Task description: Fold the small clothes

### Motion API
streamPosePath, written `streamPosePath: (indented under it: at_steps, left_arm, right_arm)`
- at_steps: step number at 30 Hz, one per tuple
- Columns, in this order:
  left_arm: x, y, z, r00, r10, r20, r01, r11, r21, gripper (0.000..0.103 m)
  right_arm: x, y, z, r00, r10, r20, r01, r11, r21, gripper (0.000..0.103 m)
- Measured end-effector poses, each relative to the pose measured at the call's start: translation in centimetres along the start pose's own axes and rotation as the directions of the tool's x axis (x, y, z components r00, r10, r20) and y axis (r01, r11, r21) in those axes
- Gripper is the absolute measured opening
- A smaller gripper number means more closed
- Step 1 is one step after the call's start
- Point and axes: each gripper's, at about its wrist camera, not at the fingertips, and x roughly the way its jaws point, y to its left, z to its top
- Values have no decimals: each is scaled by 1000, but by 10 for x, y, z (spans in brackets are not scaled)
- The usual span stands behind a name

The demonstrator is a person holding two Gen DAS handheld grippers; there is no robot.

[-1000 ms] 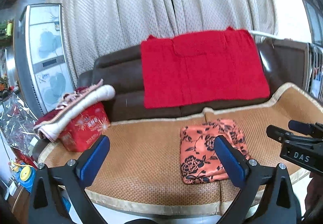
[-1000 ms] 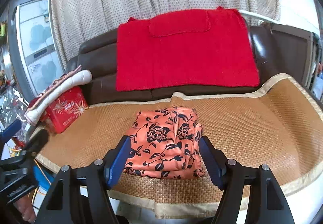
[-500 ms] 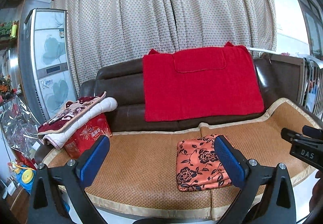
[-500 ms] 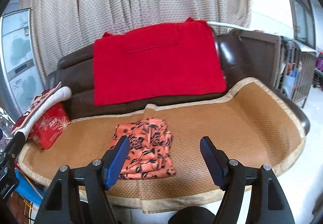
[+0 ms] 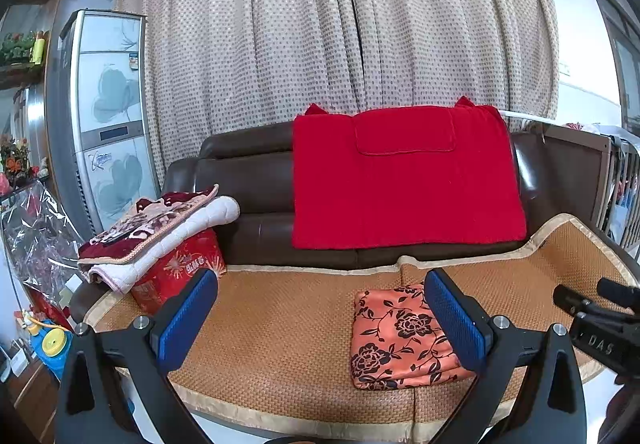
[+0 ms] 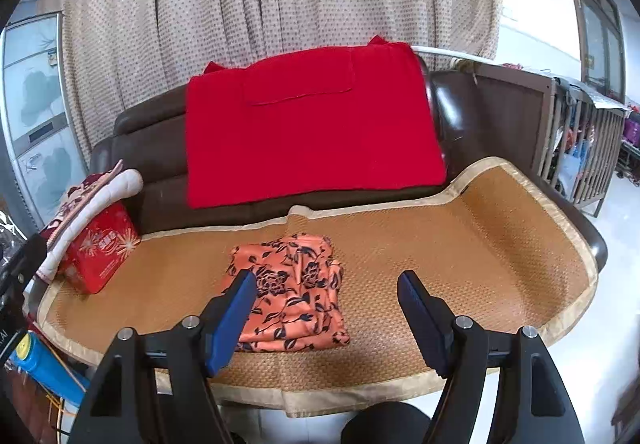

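Note:
A folded orange cloth with black flowers (image 5: 396, 340) lies flat on the woven mat (image 5: 280, 328) on the sofa seat; it also shows in the right wrist view (image 6: 292, 292). My left gripper (image 5: 320, 320) is open and empty, held back from the sofa's front edge, with the cloth behind its right finger. My right gripper (image 6: 326, 318) is open and empty, also back from the edge, with the cloth behind its left finger. Neither gripper touches the cloth. The right gripper's body shows at the right edge of the left wrist view (image 5: 600, 328).
A red towel (image 5: 400, 176) hangs over the brown sofa back. A red box (image 5: 176, 276) with folded blankets (image 5: 156, 224) on it stands at the seat's left end. A tall appliance (image 5: 108, 116) stands left; a wooden crib (image 6: 576, 148) stands right.
Both grippers have drawn back and up from the sofa, so the folded cloth looks smaller and farther. The cloth has not moved. Both grippers stay open.

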Motion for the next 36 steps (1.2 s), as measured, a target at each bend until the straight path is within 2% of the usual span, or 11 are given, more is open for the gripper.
streamPosePath:
  at_steps: [10,22,36]
  left_arm:
    - [-28,13,6,999,29,41,-28,999,-25,103]
    - [-67,33,16,993,59,107,-54,997,-49,103]
    - [-88,51,19,985,92,143,-83,994,-70,103]
  right_arm:
    - [-26,12,-4,997,53,52,-53,999,5,77]
    - [-75,33,2,984,109,138,-104,994,-44,77]
    - [-99,53,1,972,155,178,-143,986,-81,77]
